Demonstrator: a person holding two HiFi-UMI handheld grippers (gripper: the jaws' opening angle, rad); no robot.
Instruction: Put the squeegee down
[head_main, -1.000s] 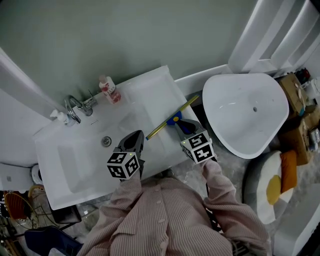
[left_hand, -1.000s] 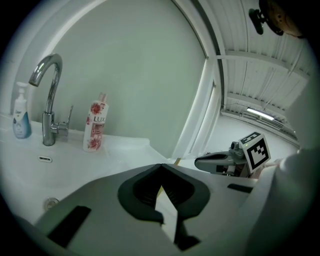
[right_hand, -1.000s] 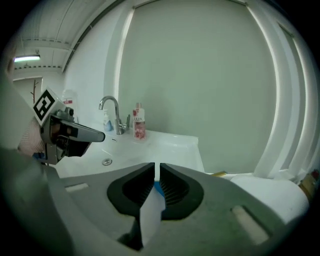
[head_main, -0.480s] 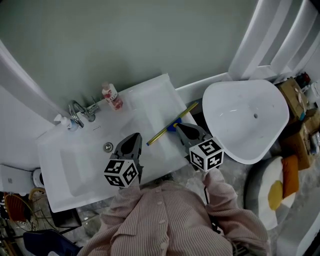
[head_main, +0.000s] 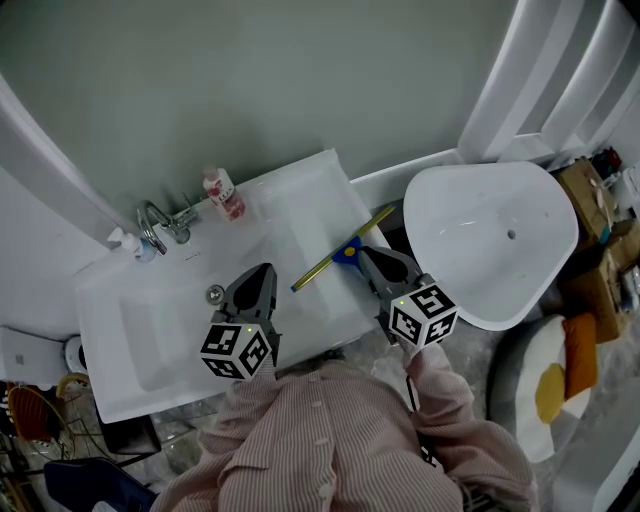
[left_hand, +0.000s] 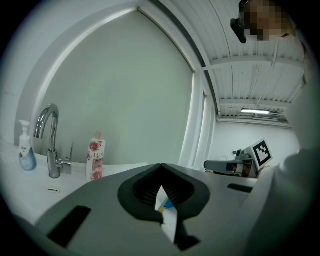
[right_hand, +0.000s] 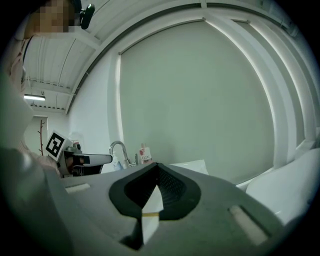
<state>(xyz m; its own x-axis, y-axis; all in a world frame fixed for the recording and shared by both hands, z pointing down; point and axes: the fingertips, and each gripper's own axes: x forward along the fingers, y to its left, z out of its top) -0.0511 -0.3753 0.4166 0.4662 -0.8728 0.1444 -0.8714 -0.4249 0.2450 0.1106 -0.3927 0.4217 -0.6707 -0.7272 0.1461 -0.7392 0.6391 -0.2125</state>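
Observation:
The squeegee (head_main: 335, 253), a yellow blade with a blue handle, lies flat on the right shelf of the white sink counter (head_main: 300, 195). My right gripper (head_main: 363, 253) hovers just behind the blue handle. Its jaws are shut and nothing is between them. In the right gripper view the gripper (right_hand: 157, 166) shows only a strip of the squeegee (right_hand: 150, 214) through the gap below the tips. My left gripper (head_main: 267, 271) is shut and empty above the counter's front. The left gripper view shows that gripper (left_hand: 160, 166) and a bit of the squeegee (left_hand: 165, 204) beneath.
A chrome faucet (head_main: 150, 222), a pump bottle (head_main: 119, 240) and a pink soap bottle (head_main: 223, 192) stand at the back of the sink. The basin drain (head_main: 215, 293) is just left of my left gripper. A white tub (head_main: 490, 230) stands to the right, with boxes (head_main: 590, 180) beyond it.
Both grippers have risen toward the camera. The right gripper's jaws have come together clear of the blue handle. The squeegee keeps its place on the counter.

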